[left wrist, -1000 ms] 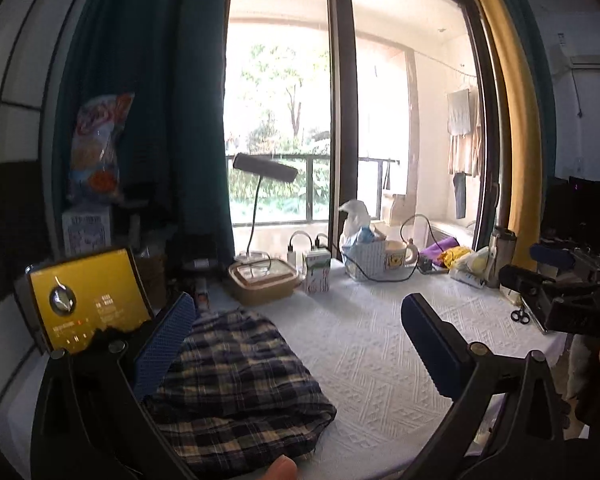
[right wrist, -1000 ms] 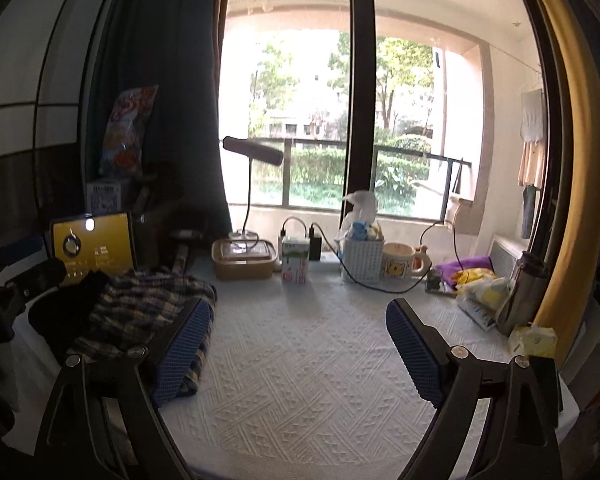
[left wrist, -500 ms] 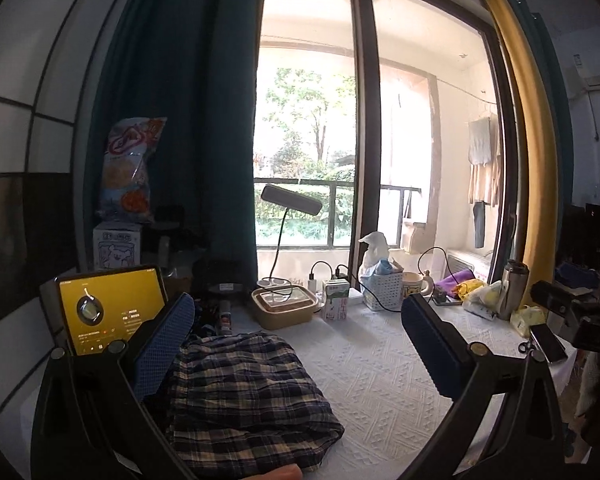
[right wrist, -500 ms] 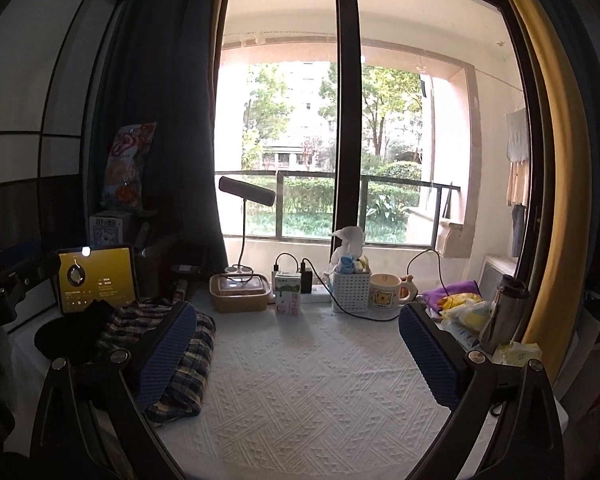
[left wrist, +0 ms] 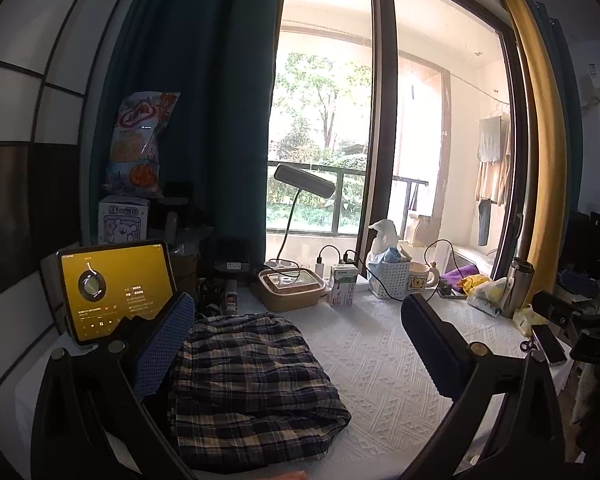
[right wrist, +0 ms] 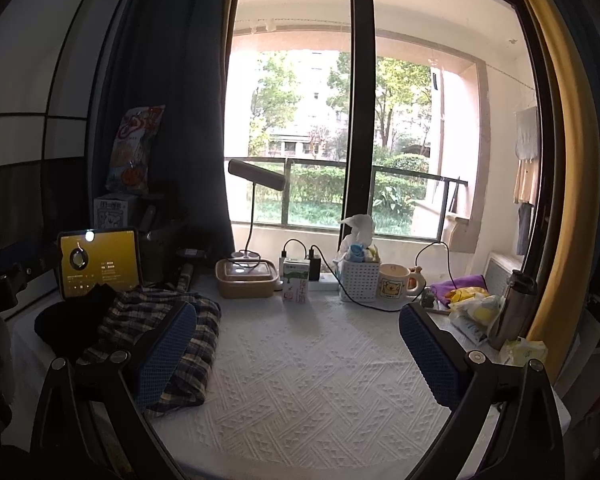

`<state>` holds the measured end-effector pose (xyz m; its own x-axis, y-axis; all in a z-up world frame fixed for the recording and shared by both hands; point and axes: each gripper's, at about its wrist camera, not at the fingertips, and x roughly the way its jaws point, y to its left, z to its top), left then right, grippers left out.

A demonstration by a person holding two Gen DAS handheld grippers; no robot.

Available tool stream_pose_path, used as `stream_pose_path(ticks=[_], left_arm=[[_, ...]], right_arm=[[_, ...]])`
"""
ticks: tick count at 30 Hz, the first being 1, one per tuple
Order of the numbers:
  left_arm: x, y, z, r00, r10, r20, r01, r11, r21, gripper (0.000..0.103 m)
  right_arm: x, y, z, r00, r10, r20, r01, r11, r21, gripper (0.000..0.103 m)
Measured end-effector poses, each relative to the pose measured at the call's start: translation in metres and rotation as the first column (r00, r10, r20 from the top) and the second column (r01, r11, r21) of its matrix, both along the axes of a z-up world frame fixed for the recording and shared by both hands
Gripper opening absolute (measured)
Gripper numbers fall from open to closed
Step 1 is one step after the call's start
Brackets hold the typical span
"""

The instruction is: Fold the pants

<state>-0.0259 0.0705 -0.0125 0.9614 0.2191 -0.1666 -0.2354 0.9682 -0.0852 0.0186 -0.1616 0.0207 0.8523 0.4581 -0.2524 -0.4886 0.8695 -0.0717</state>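
The plaid pants (left wrist: pixel 252 380) lie folded into a thick bundle on the left part of the white textured table cover (left wrist: pixel 380 360). My left gripper (left wrist: pixel 296 320) is open above the bundle's right edge, its left pad beside the cloth and nothing between the pads. In the right wrist view the pants (right wrist: pixel 200 340) lie behind the left finger of my right gripper (right wrist: pixel 298 320), which is wide open over bare table cover. A black cloth (right wrist: pixel 72 320) rests on the far left end of the pants.
A lit tablet (left wrist: pixel 116 288) stands behind the pants. Along the window sit a lidded box (left wrist: pixel 292 288), a milk carton (left wrist: pixel 342 290), a white basket (left wrist: pixel 388 276), a mug (left wrist: pixel 420 280) and a desk lamp (left wrist: pixel 304 180). A steel flask (right wrist: pixel 514 308) and bags crowd the right edge.
The right gripper's jaws spread a little wider after the earliest frame. Both views have shifted slightly, the left one rolling a bit. The pants have not moved.
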Motion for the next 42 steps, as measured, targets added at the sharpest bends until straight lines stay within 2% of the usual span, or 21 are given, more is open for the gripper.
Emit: stream_pose_path(ticks=[42], left_arm=[[0.0070,-0.0049,-0.0016,0.999,-0.018,-0.037,0.018,1.000,0.018,0.102]], right_arm=[[-0.0002,-0.0033,-0.0024,1.000,-0.013,-0.006,0.013,1.000,0.002,0.102]])
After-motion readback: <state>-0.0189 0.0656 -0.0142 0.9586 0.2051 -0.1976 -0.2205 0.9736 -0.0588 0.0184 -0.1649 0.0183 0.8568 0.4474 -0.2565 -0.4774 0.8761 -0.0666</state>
